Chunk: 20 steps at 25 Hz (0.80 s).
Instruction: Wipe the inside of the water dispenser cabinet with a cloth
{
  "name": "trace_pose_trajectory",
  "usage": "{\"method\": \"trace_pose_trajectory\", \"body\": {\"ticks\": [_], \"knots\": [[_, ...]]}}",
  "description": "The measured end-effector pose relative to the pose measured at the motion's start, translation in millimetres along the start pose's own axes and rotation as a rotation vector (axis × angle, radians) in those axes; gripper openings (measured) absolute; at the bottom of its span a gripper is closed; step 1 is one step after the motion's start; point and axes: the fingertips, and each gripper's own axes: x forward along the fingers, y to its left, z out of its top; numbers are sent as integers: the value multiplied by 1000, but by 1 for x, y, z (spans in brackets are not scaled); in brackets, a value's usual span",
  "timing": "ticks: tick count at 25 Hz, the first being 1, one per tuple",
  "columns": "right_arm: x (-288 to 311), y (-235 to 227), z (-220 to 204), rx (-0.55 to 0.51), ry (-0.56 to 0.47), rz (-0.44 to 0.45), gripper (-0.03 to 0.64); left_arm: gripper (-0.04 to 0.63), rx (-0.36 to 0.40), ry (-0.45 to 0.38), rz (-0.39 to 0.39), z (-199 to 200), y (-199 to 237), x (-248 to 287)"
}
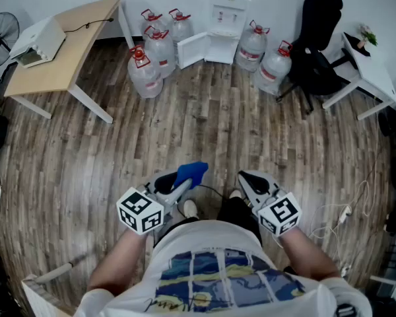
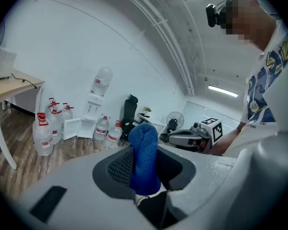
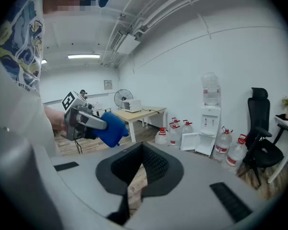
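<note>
Red labels on bottles unreadable; L claw clamps cloth.

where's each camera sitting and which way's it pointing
Head view: on the person's head, looking steeply down; forearms, left gripper, right gripper show.
Left gripper view: rides the left gripper, along jaws shut on the blue cloth; torso at right.
Right gripper view: rides the right gripper, along shut empty jaws; torso at left.
All share the water dispenser.

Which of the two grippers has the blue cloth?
The left gripper: its jaws are clamped on the blue cloth, while the right gripper has its jaws shut with nothing between them.
</note>
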Motion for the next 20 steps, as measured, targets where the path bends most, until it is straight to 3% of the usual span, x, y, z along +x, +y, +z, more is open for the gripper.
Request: {"method": "trace_pose_trajectory", "body": {"ticks": [4,9,20], "knots": [[15,-1,3,18,5,1,-3,107,-10,0,0,4,20,8],[24,-43,1,42,0,0,-3,107,-11,13,-2,19,34,50],[64,-216,23,107,-14,36,-2,107,-11,54,29,93,81,205]]}}
